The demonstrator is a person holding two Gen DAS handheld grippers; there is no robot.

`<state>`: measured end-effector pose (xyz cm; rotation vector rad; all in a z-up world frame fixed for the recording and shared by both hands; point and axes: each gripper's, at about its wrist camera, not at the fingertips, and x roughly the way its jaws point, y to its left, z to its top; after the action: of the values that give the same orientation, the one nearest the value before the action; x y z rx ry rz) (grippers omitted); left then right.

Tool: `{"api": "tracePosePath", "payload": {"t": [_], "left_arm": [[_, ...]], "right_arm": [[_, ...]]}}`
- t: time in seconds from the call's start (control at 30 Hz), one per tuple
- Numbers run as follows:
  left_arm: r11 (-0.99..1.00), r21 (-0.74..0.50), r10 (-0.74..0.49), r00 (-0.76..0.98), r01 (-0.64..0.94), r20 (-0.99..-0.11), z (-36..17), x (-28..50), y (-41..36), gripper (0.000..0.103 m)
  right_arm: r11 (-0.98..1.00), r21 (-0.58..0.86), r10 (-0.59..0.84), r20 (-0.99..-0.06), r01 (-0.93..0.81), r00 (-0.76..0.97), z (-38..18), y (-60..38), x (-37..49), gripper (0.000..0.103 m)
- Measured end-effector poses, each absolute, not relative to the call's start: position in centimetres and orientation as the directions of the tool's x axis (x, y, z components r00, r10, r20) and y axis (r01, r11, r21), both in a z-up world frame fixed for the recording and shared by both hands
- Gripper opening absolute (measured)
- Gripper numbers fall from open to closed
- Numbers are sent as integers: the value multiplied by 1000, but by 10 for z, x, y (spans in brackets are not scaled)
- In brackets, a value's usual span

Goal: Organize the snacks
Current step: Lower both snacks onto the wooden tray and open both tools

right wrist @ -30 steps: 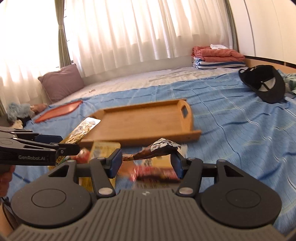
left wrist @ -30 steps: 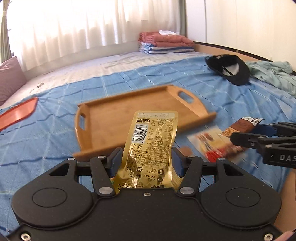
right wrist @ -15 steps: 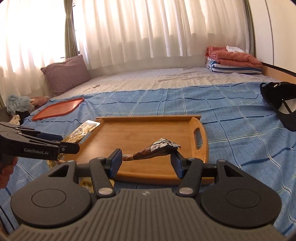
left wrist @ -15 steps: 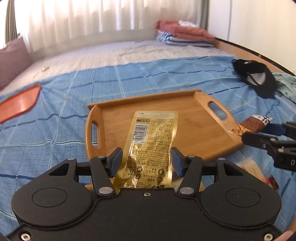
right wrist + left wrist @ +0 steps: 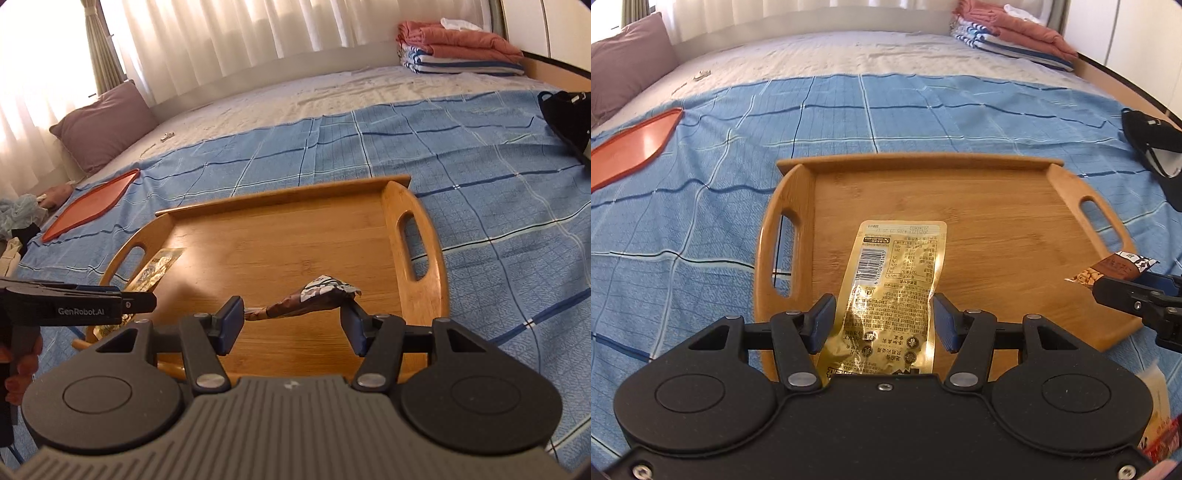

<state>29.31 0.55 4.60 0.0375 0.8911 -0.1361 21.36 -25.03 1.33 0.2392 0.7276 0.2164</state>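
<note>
Both grippers now hang over the tray (image 5: 1015, 206), its floor bare
Left gripper (image 5: 884, 319) clamps gold packet (image 5: 899, 273) pointing away; right gripper (image 5: 291, 321) clamps brown wrapper (image 5: 314, 297) crosswise

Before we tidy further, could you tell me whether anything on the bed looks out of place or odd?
Nothing looks spilled or damaged. The wooden tray sits askew to the blue blanket's grid. A black cap lies upside down near the right edge, and an orange lid lies loose to the left.
</note>
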Motion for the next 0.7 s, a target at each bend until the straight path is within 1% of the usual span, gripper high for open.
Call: {"api": "tracePosePath", "payload": {"t": [0.5,0.7], "left_arm": [[992,-14,-90,615,128,-783,34,299,-2,57],[992,-17,-91,617,124,-781,34,297,-1,62]], "right_arm": [[948,305,282,-659,-95,698,3,-249,227,62],[947,308,284,-665,-94,691,2,-247,229,65]]}}
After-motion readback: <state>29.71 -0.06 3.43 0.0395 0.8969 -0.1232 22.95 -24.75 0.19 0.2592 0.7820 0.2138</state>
